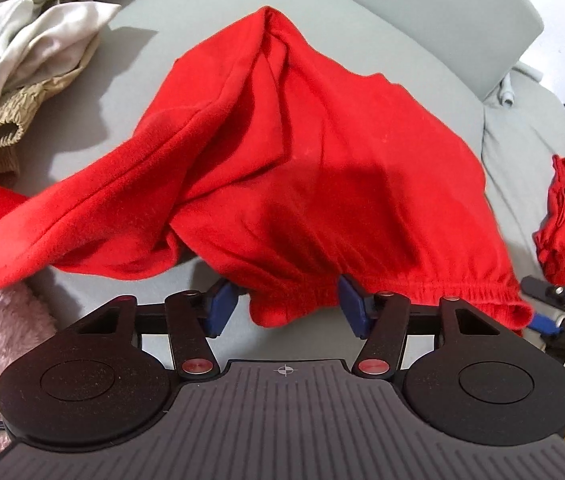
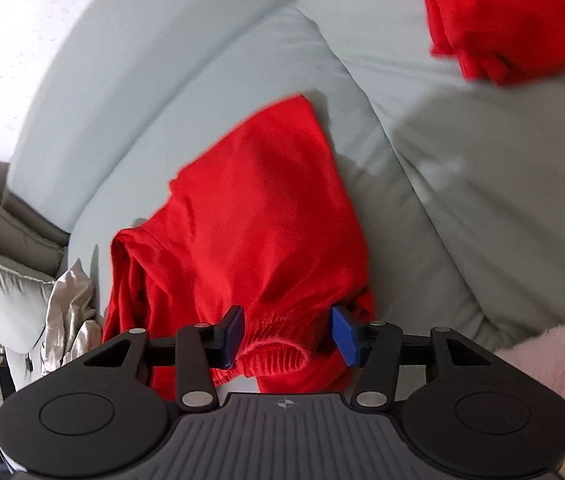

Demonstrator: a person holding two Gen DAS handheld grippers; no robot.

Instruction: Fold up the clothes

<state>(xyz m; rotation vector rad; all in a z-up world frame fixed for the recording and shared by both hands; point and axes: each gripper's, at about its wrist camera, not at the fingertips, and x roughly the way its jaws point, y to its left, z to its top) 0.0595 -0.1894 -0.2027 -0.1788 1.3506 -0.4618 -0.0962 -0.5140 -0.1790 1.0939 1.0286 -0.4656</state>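
Both hand-held grippers, left [image 1: 288,306] and right [image 2: 288,332], stand released astride the red trousers' [image 1: 322,168] waistband on the sofa [image 1: 402,20].

Bare sofa seat [image 1: 154,56] beyond red trousers [image 1: 322,160]

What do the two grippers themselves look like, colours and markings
Both match: the left gripper and right gripper have black linkage arms, blue finger pads, round black discs and a ribbed grey body with a small crosshair mark. The left's pivots look red, the right's silver.
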